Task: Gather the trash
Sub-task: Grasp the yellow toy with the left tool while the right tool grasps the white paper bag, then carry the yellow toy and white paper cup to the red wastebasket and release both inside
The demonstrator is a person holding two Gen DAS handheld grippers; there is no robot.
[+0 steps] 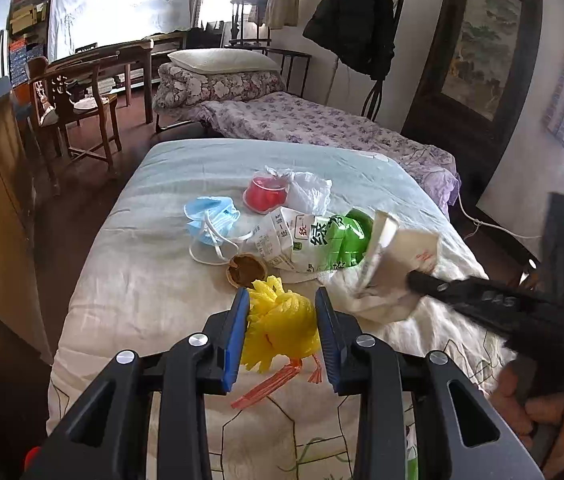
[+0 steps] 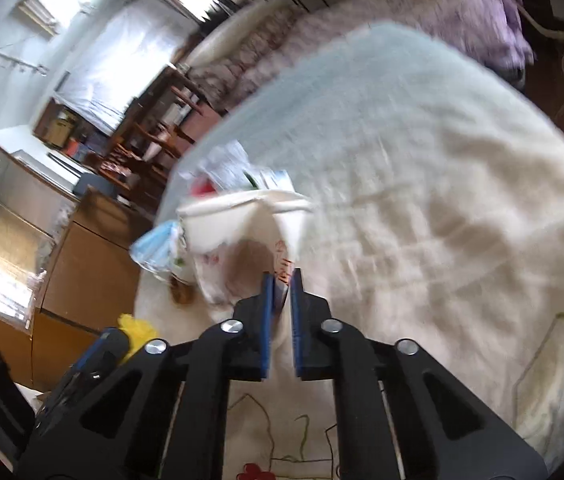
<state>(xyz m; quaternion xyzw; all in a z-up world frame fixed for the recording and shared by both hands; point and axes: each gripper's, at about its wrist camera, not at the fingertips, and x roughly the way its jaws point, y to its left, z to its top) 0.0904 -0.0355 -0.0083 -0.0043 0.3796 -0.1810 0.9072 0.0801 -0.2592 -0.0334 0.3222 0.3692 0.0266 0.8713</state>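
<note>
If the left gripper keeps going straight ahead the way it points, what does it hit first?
The yellow mesh net already sits between the open fingers of the left gripper, so that comes first. Just beyond it lies the brown nutshell, though depth is hard to judge.

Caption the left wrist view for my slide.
Left tongs straddle yellow mesh netting while right tongs lift a white bag.

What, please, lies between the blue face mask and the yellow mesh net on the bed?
In the left wrist view, a brown walnut shell half lies on the bedcover between the blue face mask and the yellow mesh net.
</note>
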